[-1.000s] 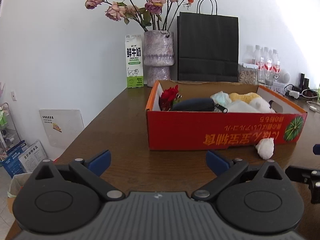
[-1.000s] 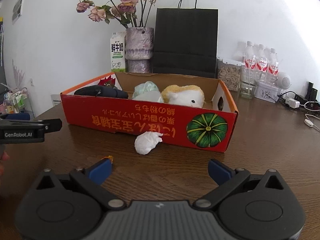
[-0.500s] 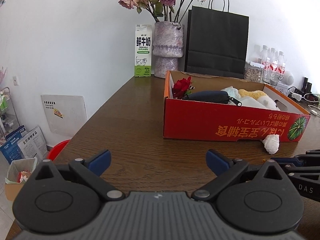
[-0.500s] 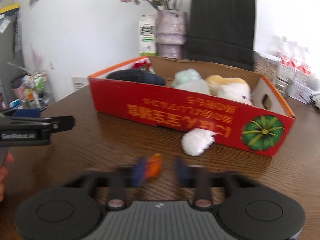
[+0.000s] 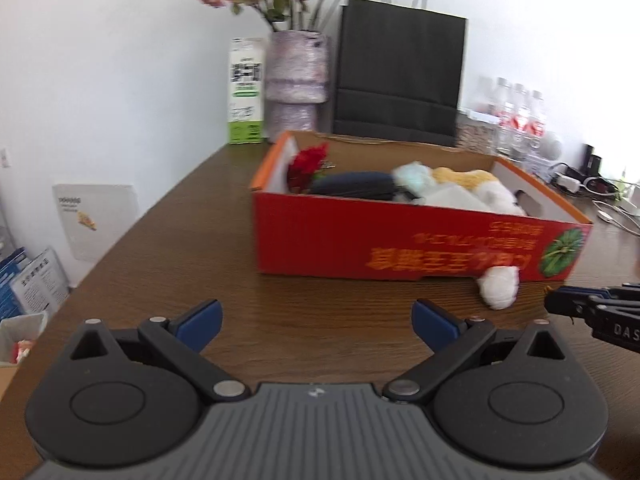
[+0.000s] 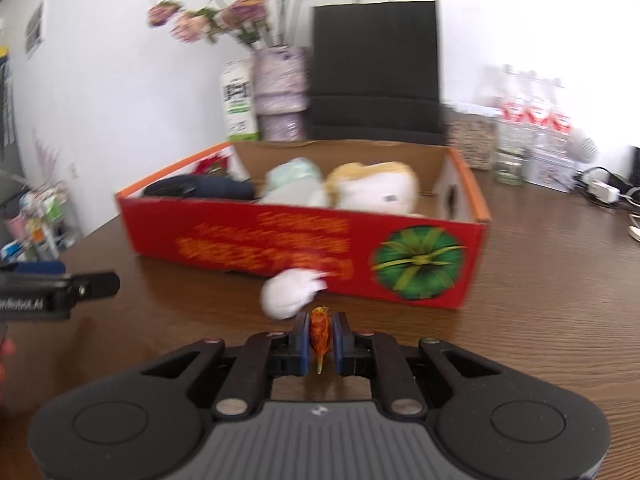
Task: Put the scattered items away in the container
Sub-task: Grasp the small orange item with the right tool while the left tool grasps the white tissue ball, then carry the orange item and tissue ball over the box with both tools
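A red cardboard box (image 5: 400, 240) (image 6: 256, 240) sits on the wooden table and holds a red flower, a dark pouch, a pale cloth and a yellow-white plush. A crumpled white wad (image 5: 498, 286) (image 6: 286, 294) lies on the table against the box's front wall. My right gripper (image 6: 320, 336) is shut on a small orange wrapped candy (image 6: 319, 330), just in front of the wad. My left gripper (image 5: 316, 322) is open and empty, in front of the box's left end. The right gripper's tip shows in the left wrist view (image 5: 580, 304), right of the wad.
A milk carton (image 5: 245, 92), a vase of dried roses (image 5: 296, 72), a black paper bag (image 5: 400, 80) and water bottles (image 5: 516, 116) stand behind the box. Cables and a charger (image 5: 580, 184) lie at the far right. The table's left edge (image 5: 132, 232) drops to floor clutter.
My right gripper has closed from wide open onto the orange candy and moved toward the white wad. The left gripper stayed open and shifted slightly.
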`<move>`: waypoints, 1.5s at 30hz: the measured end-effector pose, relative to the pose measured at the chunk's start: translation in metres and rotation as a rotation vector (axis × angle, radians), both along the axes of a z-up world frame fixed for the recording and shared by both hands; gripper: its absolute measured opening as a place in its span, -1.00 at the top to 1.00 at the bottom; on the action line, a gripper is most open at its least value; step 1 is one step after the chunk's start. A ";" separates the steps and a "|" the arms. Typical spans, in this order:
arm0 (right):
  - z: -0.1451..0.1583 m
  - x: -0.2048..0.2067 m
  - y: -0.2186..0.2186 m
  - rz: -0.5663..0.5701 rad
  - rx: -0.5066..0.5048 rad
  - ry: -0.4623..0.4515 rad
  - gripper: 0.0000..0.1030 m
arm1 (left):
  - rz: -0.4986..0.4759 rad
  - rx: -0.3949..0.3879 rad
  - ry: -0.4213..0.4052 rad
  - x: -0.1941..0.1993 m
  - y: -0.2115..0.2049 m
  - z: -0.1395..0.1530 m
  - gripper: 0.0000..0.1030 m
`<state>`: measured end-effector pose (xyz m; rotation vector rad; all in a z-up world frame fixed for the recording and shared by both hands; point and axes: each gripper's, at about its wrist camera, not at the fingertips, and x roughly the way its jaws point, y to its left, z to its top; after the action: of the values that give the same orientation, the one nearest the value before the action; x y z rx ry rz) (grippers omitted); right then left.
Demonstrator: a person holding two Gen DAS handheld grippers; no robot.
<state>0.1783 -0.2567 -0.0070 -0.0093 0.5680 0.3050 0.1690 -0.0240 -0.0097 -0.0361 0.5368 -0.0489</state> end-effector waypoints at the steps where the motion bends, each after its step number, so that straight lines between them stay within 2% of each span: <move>1: 0.001 0.001 -0.007 -0.013 0.003 -0.006 0.79 | -0.013 0.008 -0.002 0.003 -0.011 0.001 -1.00; 12: 0.001 0.019 -0.068 -0.075 0.054 -0.034 0.79 | -0.093 0.035 0.049 0.038 -0.098 -0.004 -1.00; 16: 0.002 0.022 -0.082 -0.081 0.087 -0.039 0.79 | -0.081 0.039 0.086 0.051 -0.116 -0.011 -0.88; 18: 0.004 0.021 -0.087 -0.081 0.106 -0.047 0.79 | -0.069 0.023 0.104 0.055 -0.120 -0.014 -0.62; 19: 0.004 0.021 -0.090 -0.083 0.118 -0.052 0.79 | -0.066 0.010 0.114 0.056 -0.121 -0.016 -0.25; 21: 0.005 0.018 -0.093 -0.086 0.131 -0.063 0.79 | -0.057 0.025 0.106 0.056 -0.125 -0.016 0.21; 22: 0.005 0.017 -0.093 -0.082 0.132 -0.069 0.79 | -0.062 0.024 0.102 0.055 -0.126 -0.016 0.56; 31: 0.007 0.004 -0.083 -0.057 0.083 -0.123 0.78 | -0.069 -0.007 0.101 0.046 -0.118 -0.015 0.59; 35: 0.006 0.002 -0.083 -0.054 0.085 -0.125 0.78 | -0.088 -0.027 0.075 0.034 -0.108 -0.010 0.60; 41: 0.011 -0.006 -0.078 -0.030 0.097 -0.176 0.78 | -0.088 -0.053 -0.026 0.010 -0.085 0.013 0.60; 45: 0.023 -0.005 -0.065 -0.002 0.149 -0.185 0.78 | -0.087 -0.076 -0.111 0.004 -0.071 0.036 0.60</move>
<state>0.1729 -0.3222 0.0164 0.1059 0.3613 0.3395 0.1731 -0.0948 0.0264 -0.0840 0.4249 -0.1554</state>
